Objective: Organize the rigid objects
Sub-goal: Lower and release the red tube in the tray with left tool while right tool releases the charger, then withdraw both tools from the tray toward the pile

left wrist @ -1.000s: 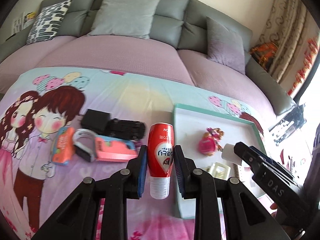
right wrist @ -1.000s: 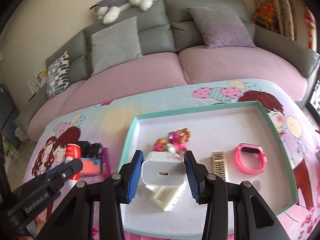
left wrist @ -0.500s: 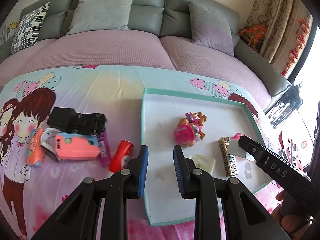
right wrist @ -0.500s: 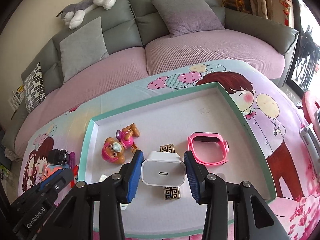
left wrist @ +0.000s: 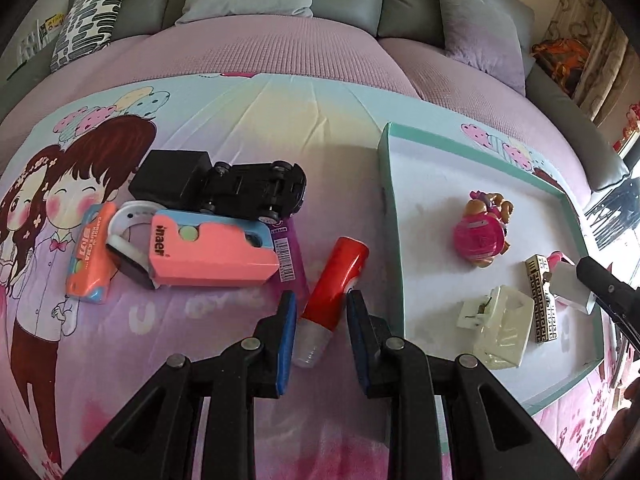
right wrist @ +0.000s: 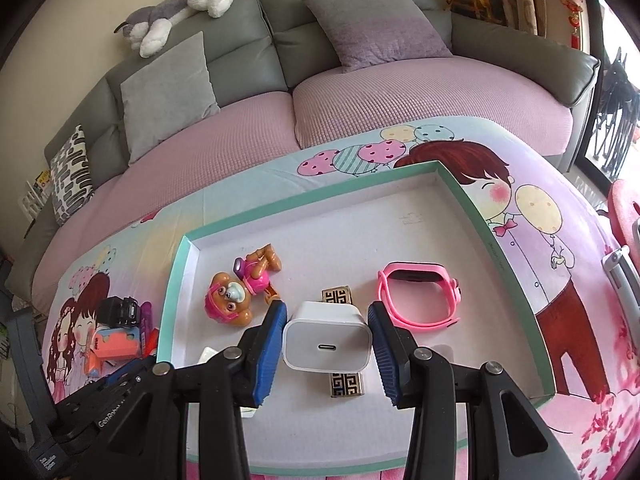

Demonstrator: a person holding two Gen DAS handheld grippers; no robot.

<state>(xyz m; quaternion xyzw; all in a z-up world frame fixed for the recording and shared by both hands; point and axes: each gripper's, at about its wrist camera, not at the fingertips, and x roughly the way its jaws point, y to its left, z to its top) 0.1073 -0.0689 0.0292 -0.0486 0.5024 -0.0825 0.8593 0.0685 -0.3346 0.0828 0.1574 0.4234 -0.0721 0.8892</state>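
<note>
The right gripper's pads clamp the white plastic cube charger over the teal-rimmed white tray, best set flat beside the pink rubber watch before release; the left gripper's narrowed jaws flank the red tube on the cloth.

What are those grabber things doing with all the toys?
A person is tidying things into a tray. The right gripper holds a white charger in its fingers above the tray, by the pink watch. The left gripper is over a red tube lying on the cloth; no grip shows.
</note>
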